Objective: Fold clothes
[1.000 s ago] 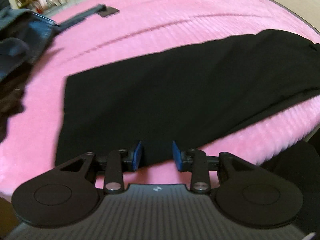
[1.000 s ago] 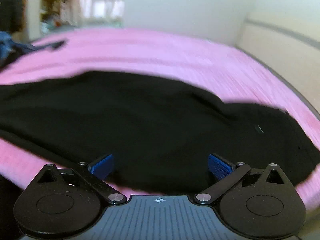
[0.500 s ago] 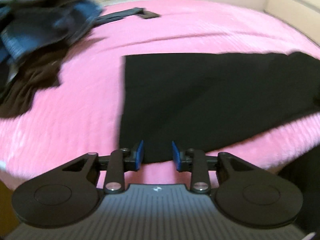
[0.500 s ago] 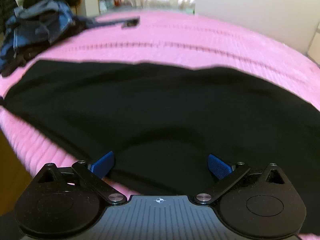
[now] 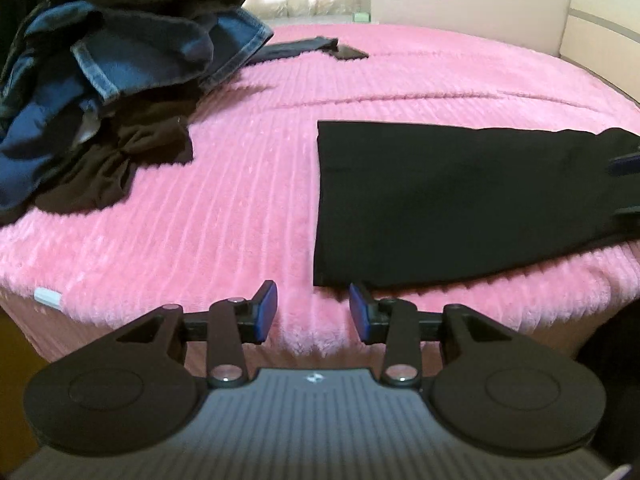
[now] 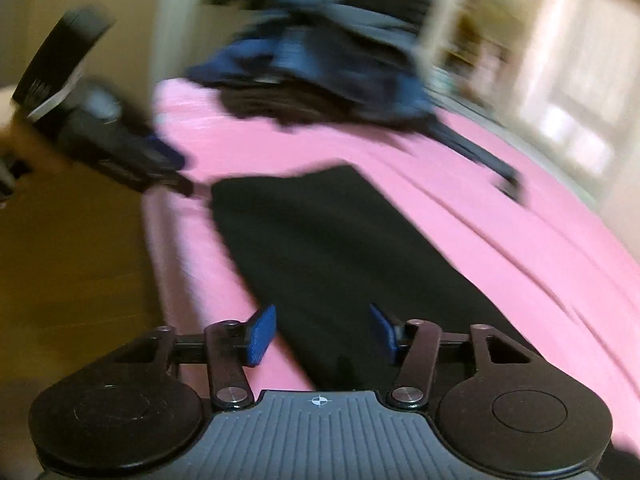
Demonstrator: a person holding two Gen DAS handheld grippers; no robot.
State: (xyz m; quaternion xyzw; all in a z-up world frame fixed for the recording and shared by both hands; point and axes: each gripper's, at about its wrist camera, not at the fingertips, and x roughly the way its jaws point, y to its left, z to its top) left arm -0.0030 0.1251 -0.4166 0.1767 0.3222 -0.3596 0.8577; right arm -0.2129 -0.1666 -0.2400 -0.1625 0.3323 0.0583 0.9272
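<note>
On the pink bed [image 5: 240, 208], a black garment [image 5: 440, 200] is laid flat beside a clothes pile [image 5: 100, 92]. The left gripper [image 5: 313, 312] fingers are opening at its corner, empty; the right gripper [image 6: 324, 334] fingers are closing over it, not yet pinching.

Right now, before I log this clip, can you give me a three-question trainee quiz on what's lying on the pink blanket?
1. True or false: the black garment lies flat on the pink blanket.
2. The blue clothes heaped at the left are: A denim, B towels, C socks?
3. Fill in: the crumpled garment under that heap is dark ____.
Key: 1 true; 2 A; 3 brown.
</note>
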